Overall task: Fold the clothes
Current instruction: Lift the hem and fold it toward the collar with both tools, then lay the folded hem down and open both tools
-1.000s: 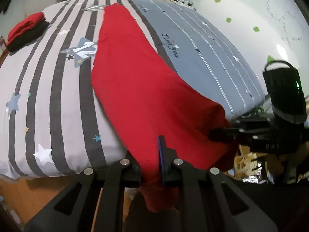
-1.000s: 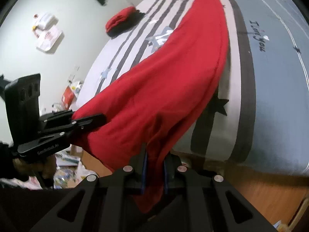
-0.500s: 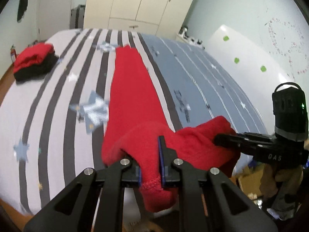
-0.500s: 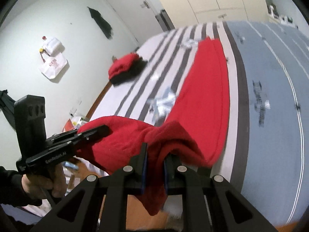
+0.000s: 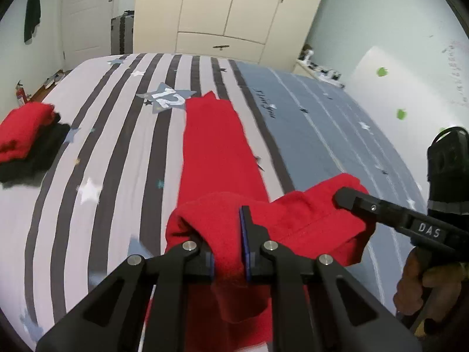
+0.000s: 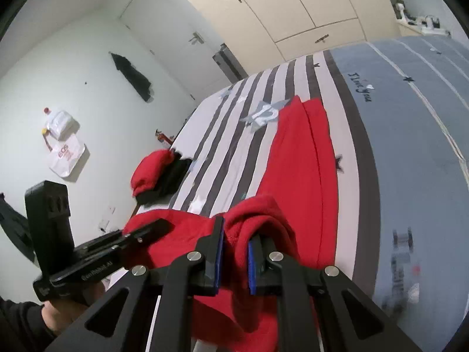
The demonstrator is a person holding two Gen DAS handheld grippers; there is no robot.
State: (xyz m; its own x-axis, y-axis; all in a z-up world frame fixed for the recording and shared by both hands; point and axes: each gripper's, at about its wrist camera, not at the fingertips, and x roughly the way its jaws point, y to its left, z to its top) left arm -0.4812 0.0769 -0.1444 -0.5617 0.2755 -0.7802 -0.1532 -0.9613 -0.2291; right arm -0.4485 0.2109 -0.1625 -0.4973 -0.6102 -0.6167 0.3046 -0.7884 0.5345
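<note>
Garment: a long red fleece garment lies lengthwise down the bed, its far end flat on the bedding beside the printed star with the number 12; its near end is lifted off the bed and bunched between the two tools

Left gripper: the black two-finger left gripper is clenched on a fold of the red fleece at the garment's near left corner, cloth pinched between its blue-lined pads and hanging down below them

Right gripper: the black two-finger right gripper is clamped on the near right corner of the same garment, a roll of red fleece squeezed between its blue pads

Seen across: from the left wrist camera the right gripper comes in from the right with its tip buried in the red cloth; from the right wrist camera the left gripper comes in from the left, gripping the other corner

Bed: a wide bed cover, grey-and-white striped with stars on one half, plain blue-grey with thin white lines on the other

Folded pile: a folded red piece on top of a folded black one rests near the left edge of the bed, well apart from the garment

Background: cream wardrobe doors stand beyond the bed
</note>
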